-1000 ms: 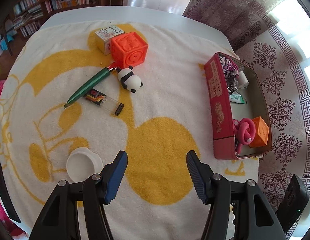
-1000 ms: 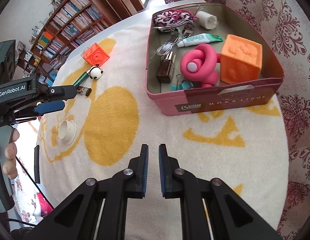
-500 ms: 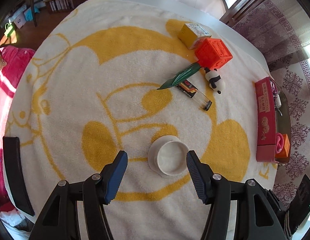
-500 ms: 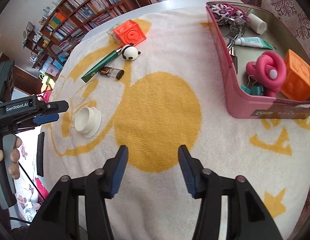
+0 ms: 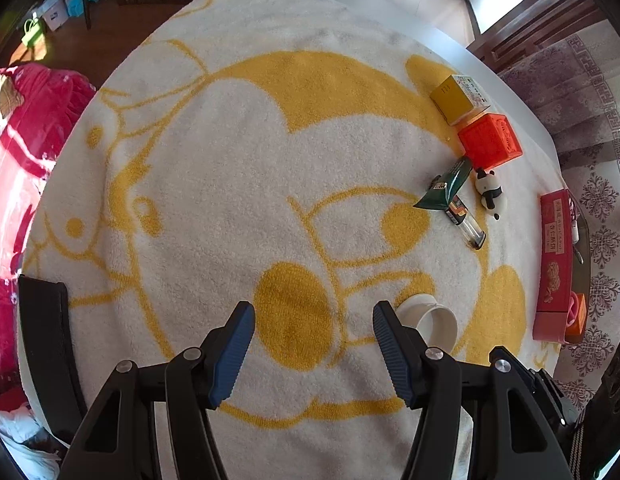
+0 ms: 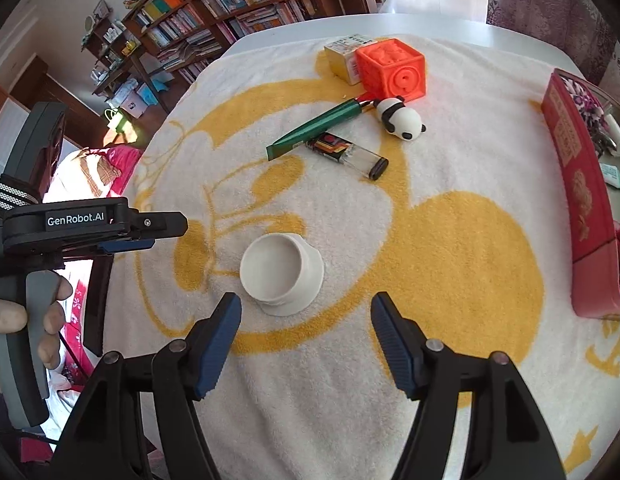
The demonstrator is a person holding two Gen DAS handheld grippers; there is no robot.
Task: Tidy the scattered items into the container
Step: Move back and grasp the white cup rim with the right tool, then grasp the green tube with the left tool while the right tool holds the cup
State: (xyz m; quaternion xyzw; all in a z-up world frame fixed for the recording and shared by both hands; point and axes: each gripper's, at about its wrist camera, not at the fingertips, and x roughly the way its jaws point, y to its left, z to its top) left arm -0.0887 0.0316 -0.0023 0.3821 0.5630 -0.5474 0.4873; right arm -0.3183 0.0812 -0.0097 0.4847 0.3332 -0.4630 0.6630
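One legible label, "GenRobot.AI" (white), on left tool [image 6: 146,236]

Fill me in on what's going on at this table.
A person with a gripper in each hand is tidying loose items off a yellow-and-white towel into a red tin. Both the left gripper and the right gripper are open and empty; the right one's jaws have just been opening. A white cup, green tube, lighter, panda toy, orange block and small box are not yet in the tin.
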